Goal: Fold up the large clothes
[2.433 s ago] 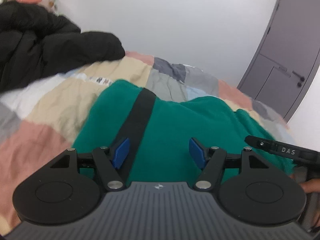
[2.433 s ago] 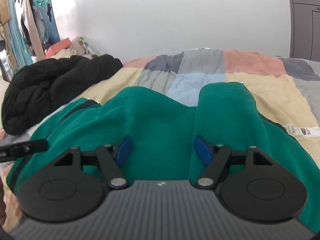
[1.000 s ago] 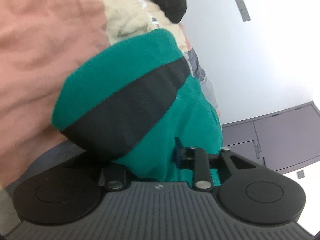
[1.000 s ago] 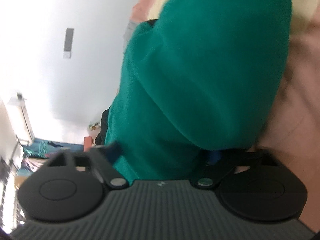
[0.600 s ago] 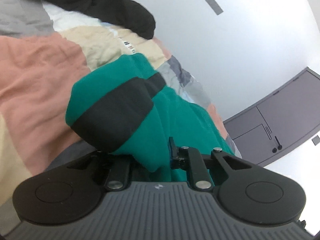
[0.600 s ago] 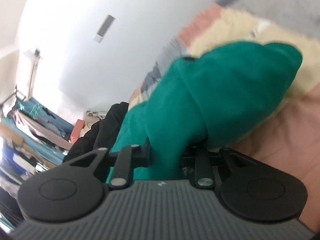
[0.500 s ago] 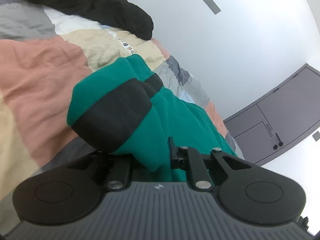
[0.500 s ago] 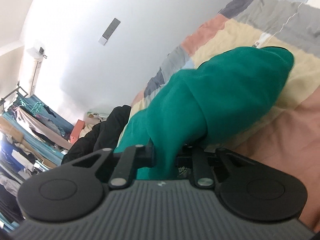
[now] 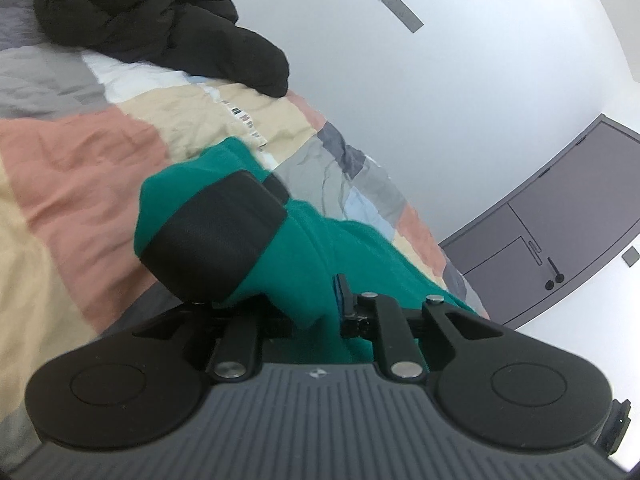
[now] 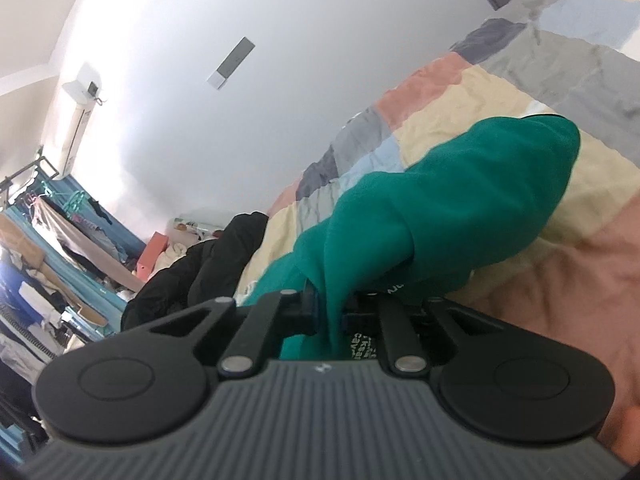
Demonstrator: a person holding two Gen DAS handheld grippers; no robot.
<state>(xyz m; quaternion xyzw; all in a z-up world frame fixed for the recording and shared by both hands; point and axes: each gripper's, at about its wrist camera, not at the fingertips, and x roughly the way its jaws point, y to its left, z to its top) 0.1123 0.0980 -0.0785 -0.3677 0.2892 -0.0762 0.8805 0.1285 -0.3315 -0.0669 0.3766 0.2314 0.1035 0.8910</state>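
A green garment [image 9: 340, 256] with a black side stripe [image 9: 212, 236] lies on a patchwork bedspread [image 9: 72, 168]. My left gripper [image 9: 308, 312] is shut on a bunched fold of the green garment, with the stripe draped over its left finger. My right gripper [image 10: 330, 312] is shut on another fold of the same green garment [image 10: 452, 200], which bulges up and to the right over the bedspread [image 10: 592, 248]. The fabric hides most of the fingertips in both views.
A black jacket [image 9: 152, 20] is heaped at the far side of the bed; it also shows in the right wrist view [image 10: 200, 272]. A grey door [image 9: 568, 248] stands past the bed. Hanging clothes and clutter [image 10: 60, 248] fill the left of the room.
Both grippers were open above the flat green garment, then closed on its edges. Over the last half second both have kept their hold and lifted slightly, tilted sideways.
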